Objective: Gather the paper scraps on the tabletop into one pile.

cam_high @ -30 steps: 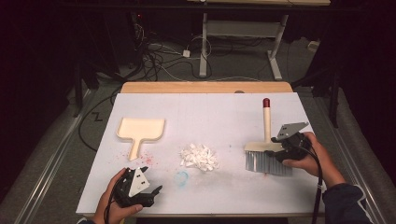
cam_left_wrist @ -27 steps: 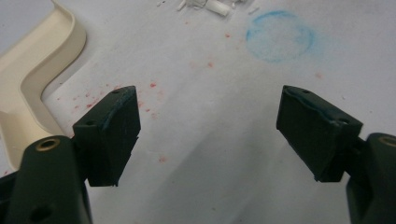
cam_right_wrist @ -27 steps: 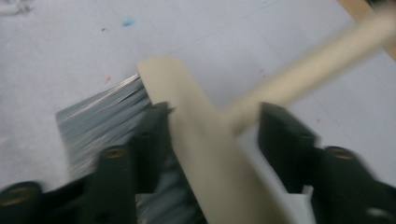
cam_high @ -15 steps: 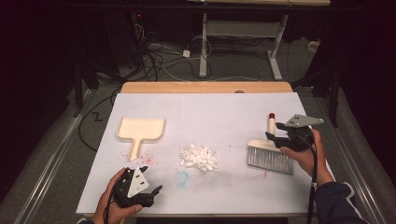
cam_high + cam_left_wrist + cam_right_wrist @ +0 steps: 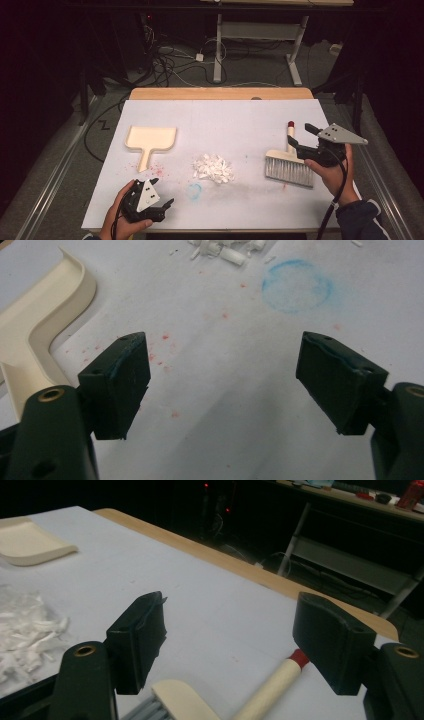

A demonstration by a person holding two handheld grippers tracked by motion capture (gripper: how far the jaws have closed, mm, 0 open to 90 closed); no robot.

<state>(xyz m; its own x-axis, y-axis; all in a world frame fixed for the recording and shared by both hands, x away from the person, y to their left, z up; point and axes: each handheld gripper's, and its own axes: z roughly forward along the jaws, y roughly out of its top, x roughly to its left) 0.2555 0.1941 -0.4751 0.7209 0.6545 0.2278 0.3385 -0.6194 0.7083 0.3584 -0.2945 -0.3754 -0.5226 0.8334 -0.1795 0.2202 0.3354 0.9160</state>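
- The tabletop (image 5: 230, 115) carries everything under a white sheet with no raised edge, so a hard sweep could send scraps over its near side onto the floor.
- The brush (image 5: 289, 165) lies flat at the right, bristles toward the person, its red-tipped handle pointing away. It rests loose and well apart from the pile; a glancing grab on the round handle could roll or spin it aside.
- The dustpan (image 5: 150, 140) sits at the left, its handle toward the person, well apart from the scraps. Nothing pins it, so pushed debris would likely shove it back rather than ride into it.
- The right tongs (image 5: 300, 137) hover just above the brush handle with the jaws spread and nothing clasped; they have just been opening. Closing off-centre would pinch one edge only and let the brush swing.
- The left tongs (image 5: 160, 200) rest near the front edge, jaws wide and empty, near the dustpan handle. A late grip there leaves the pan free.
- The paper scraps (image 5: 214, 168) lie heaped mid-table; being light, they may scatter under a quick stroke.
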